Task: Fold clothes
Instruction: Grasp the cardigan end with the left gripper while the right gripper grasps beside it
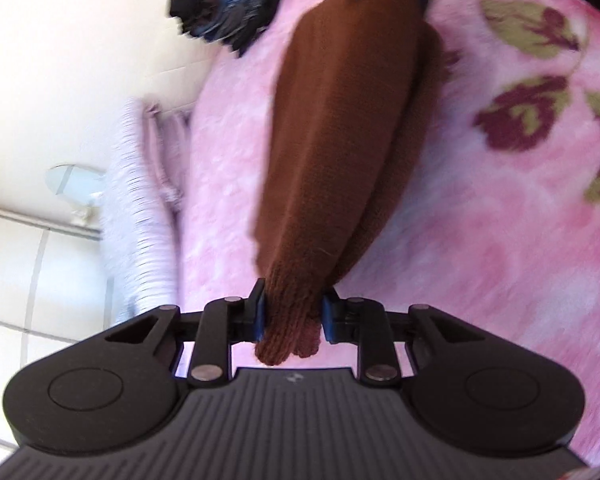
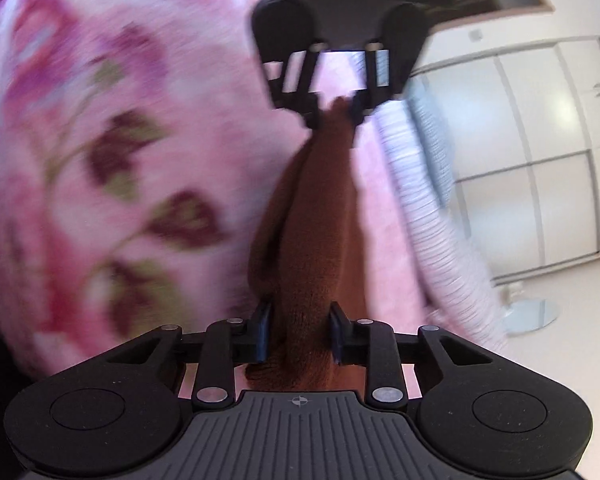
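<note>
While the brown knit garment (image 1: 340,152) hangs stretched between the two tools above the pink floral blanket (image 1: 500,208), each end is pinched: the left gripper (image 1: 292,312) has its jaws closed down narrow on a ribbed edge, which pokes out behind the pads, and the right gripper (image 2: 300,332) is clamped the same way on the opposite end, the cloth running straight ahead from its fingertips. A dark pile of other clothes (image 1: 224,4) lies far ahead and to the left of the left gripper. The knit looks soft, light and stretchy, likely to sag and bunch in the middle; the ribbed hems seem the firmest places to hold, and a shallow pinch could slip.
</note>
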`<state>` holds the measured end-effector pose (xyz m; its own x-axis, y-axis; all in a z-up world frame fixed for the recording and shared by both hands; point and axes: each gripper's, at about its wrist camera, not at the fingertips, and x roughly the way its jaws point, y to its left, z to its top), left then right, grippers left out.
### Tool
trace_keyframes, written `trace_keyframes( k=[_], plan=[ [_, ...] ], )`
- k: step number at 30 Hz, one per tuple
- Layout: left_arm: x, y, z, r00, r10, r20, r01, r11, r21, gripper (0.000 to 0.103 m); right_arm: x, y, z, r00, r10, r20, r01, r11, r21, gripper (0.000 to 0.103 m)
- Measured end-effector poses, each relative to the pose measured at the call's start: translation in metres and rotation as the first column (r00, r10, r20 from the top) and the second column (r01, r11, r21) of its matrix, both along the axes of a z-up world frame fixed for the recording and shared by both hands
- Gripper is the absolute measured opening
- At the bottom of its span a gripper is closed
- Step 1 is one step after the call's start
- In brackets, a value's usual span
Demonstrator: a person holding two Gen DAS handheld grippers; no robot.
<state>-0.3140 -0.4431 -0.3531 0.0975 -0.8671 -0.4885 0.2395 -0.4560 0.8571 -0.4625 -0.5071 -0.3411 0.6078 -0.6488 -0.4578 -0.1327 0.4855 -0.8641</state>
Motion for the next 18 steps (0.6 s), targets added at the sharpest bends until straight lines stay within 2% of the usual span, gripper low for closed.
trace_keyframes(
  k=[4,7,9,11,14,18],
  plan=[
    [0.015,0.018,0.025,0.992,0.102,0.074,-0.095,0.992,-0.084,0.022,0.017,-0.011,0.041,0.993,0.087,0.074,-0.082,0.994,-0.067,0.027],
    [0.02,0.049,0.038,0.964,0.235,0.123,-0.221,0.968,-0.118,0.023,0.026,-0.001,0.054,0.975,0.198,0.105,-0.192,0.979,-0.065,0.027],
    [0.015,0.079,0.036,0.943,0.313,0.115,-0.303,0.948,-0.096,0.023,0.026,0.012,0.05,0.958,0.271,0.097,-0.27,0.962,-0.031,0.027],
    [0.003,0.114,0.02,0.931,0.349,0.111,-0.347,0.937,-0.04,0.024,0.02,0.024,0.037,0.949,0.308,0.071,-0.311,0.95,0.028,0.028],
    [-0.02,0.157,-0.012,0.932,0.352,0.088,-0.357,0.933,0.051,0.024,0.005,0.037,0.015,0.949,0.314,0.019,-0.314,0.943,0.114,0.028],
    [-0.047,0.179,-0.035,0.925,0.378,0.03,-0.379,0.923,0.07,0.024,-0.02,0.041,-0.005,0.962,0.273,-0.024,-0.267,0.953,0.143,0.028]
  ],
)
